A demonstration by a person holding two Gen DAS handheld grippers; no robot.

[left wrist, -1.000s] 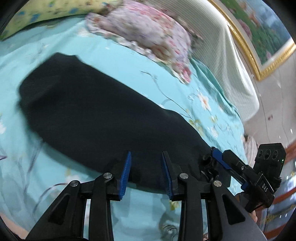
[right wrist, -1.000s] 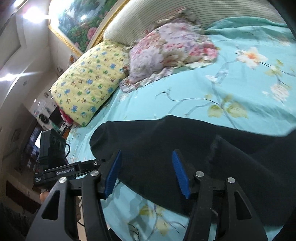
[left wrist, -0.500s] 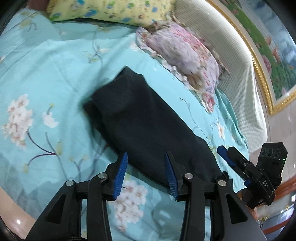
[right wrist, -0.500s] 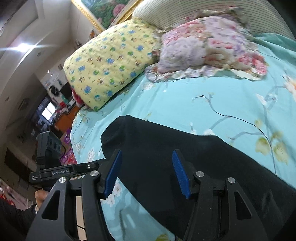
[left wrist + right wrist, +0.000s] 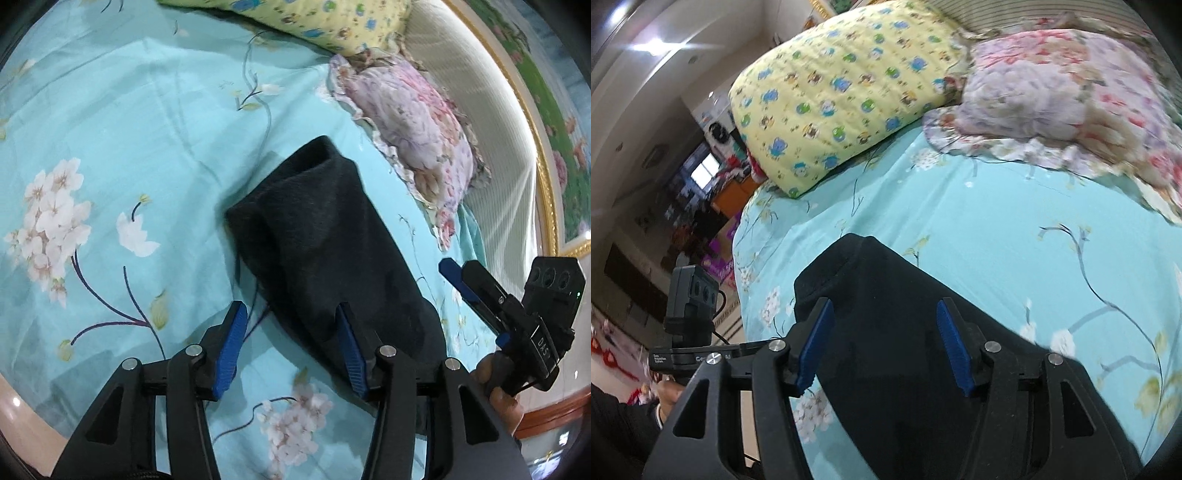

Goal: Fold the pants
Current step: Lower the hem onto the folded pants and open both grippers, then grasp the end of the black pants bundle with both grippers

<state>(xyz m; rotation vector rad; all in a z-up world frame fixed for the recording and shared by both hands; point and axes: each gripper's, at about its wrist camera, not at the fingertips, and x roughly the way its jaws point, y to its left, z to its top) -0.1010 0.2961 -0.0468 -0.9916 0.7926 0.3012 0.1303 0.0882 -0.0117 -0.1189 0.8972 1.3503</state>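
On the bed (image 5: 122, 122), around the middle of the teal floral sheet, the pants (image 5: 325, 251) are lying as one narrow dark bundle, running from about 12 o'clock down toward 5 o'clock in the left wrist view. Judging by the compact shape and the doubled layers showing at the far end, the folding is looking mostly done; at most a last fold or some tidying is remaining, but the near end is hidden behind the fingers, so can't confirm.

The left gripper (image 5: 291, 347) is hanging wide open just above the near edge of the bundle, gripping nothing. The right gripper (image 5: 882, 347) is also gaping wide, hovering over the near half of the pants (image 5: 886, 317), nothing between its pads. It is also showing at 4 o'clock in the left view (image 5: 458, 277).

Counts: one pair of pants, two grippers, one yellow cartoon-print pillow (image 5: 834, 88) at 11 o'clock, one pink floral pillow (image 5: 1060, 92) at 1 o'clock, one framed painting (image 5: 554, 110) behind the headboard.
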